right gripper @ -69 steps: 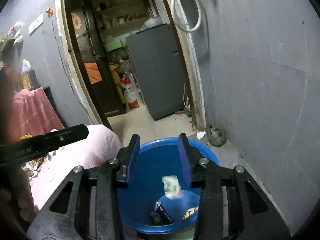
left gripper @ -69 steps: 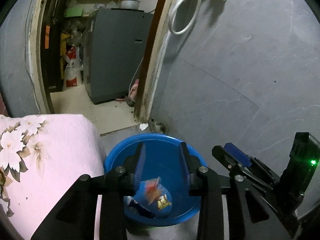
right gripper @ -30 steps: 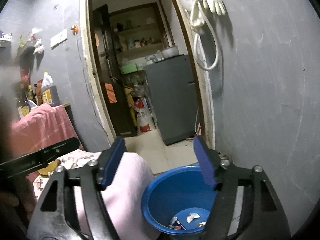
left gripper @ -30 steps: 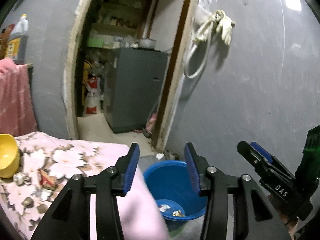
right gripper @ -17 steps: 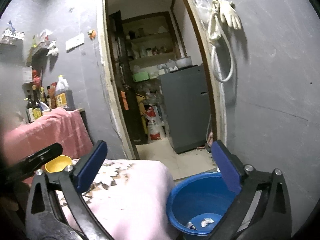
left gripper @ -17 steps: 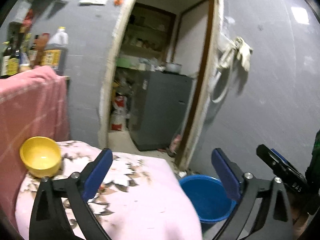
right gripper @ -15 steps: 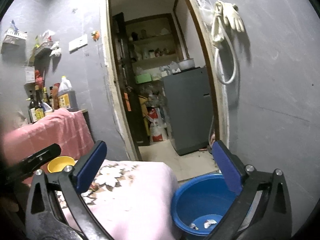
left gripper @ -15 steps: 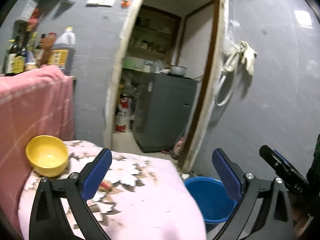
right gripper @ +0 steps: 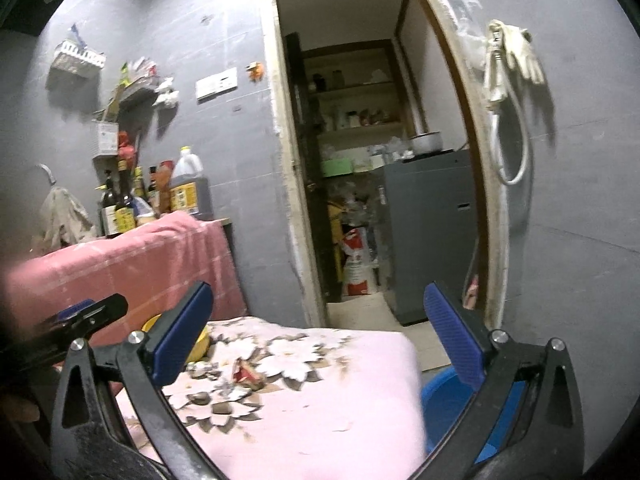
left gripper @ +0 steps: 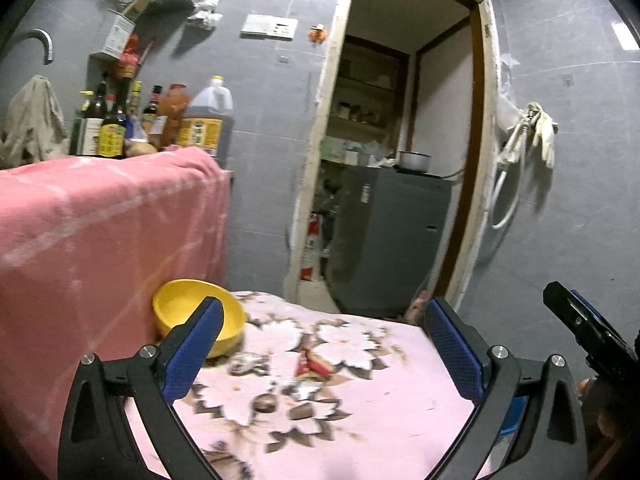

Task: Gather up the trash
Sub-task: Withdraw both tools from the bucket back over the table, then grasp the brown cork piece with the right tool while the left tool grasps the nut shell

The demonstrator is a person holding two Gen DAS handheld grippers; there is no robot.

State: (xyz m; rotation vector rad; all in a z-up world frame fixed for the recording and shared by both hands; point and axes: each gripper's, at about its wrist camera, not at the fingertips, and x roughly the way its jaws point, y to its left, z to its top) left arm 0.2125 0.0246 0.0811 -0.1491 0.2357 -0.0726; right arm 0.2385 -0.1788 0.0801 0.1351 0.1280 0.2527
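Both views swung from blue basin [right gripper: 444,404] to red wrapper [left gripper: 314,364] (long axis unclear).

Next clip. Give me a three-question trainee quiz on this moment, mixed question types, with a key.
1. True or false: the left gripper is shut on a wrapper.
2. Multiple choice: the round yellow plastic bowl sits A) on the floral pink cloth, B) in the doorway, C) inside the round blue plastic basin.
3. Short answer: which piece of trash lies near the middle of the cloth?

Key
1. False; both it and the right gripper stand wide open with nothing between the fingers.
2. A.
3. A crumpled red wrapper, with small scraps nearby.
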